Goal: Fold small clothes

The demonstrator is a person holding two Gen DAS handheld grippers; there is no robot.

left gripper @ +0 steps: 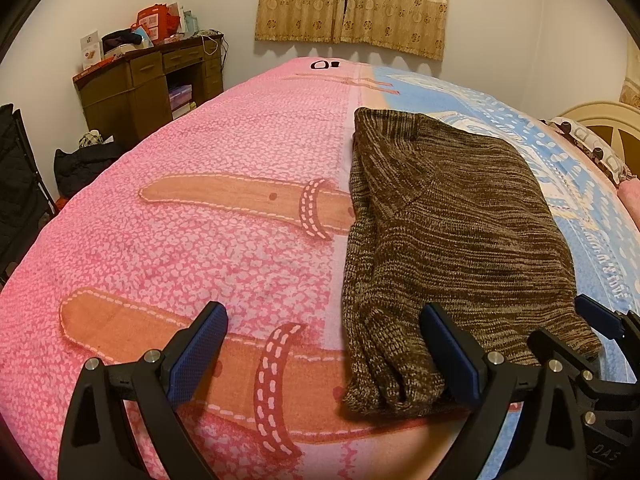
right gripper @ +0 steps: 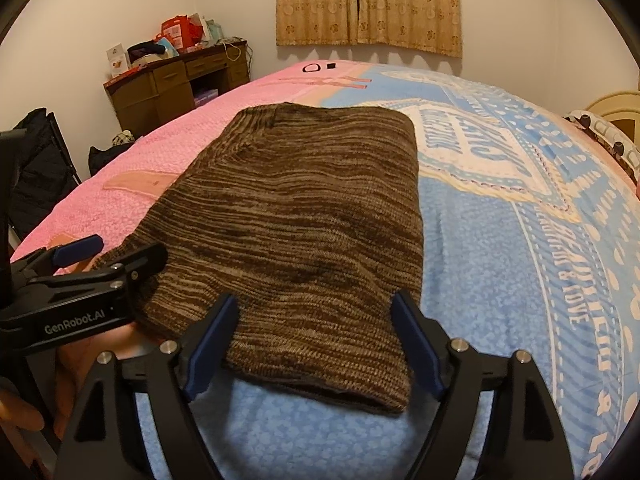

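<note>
Sweater (right gripper: 304, 232) flat on bedspread (right gripper: 500, 280), near edge between open right tongs (right gripper: 316, 344)

A brown marled knit sweater (right gripper: 304, 216) lies folded into a flat rectangle on the bedspread, across its pink-blue seam.

Pink-and-blue bedspread (left gripper: 200, 240), cluttered brown desk (left gripper: 148, 84) in the corner, patterned curtains (left gripper: 352, 4) behind.

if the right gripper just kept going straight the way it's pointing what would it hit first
Most likely the brown knit sweater. The open right gripper angles down at its near hem, which lies between the fingers, on the bedspread. Depth is hard to judge.
</note>
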